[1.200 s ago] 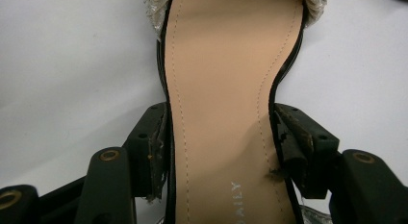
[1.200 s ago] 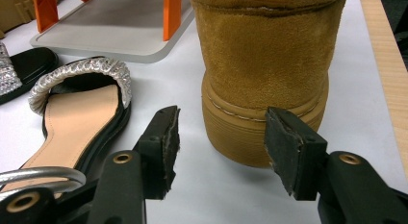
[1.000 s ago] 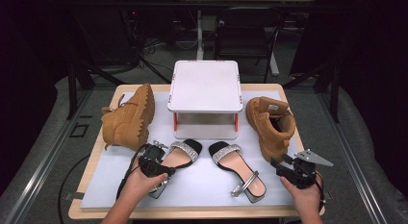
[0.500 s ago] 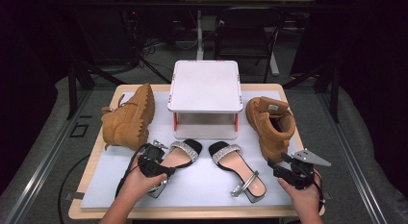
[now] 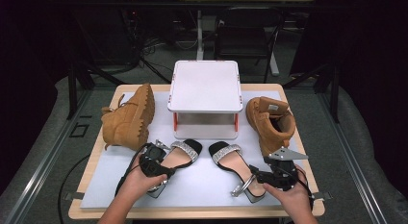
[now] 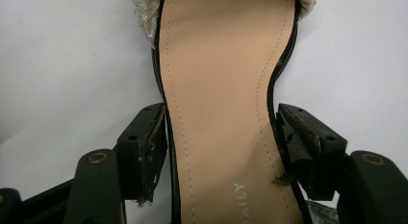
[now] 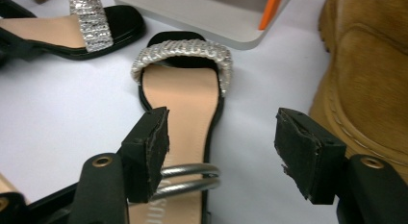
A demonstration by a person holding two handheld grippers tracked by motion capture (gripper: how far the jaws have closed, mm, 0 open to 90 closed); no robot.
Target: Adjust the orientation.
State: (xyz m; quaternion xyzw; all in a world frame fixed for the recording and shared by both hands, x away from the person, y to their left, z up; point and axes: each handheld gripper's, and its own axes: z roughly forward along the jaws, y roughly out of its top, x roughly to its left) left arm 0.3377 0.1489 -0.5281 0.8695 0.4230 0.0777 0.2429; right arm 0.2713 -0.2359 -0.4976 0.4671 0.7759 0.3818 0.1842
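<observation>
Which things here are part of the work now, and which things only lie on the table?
In the work:
- left sandal, between the open jaws of the left hand-held gripper
- right sandal, before the open right hand-held gripper

Only lying about:
- left boot, on its side
- right boot
- white stand

Two sandals lay side by side before a white stand: the left gripper straddled the left sandal, the right gripper hovered over the right sandal.
</observation>
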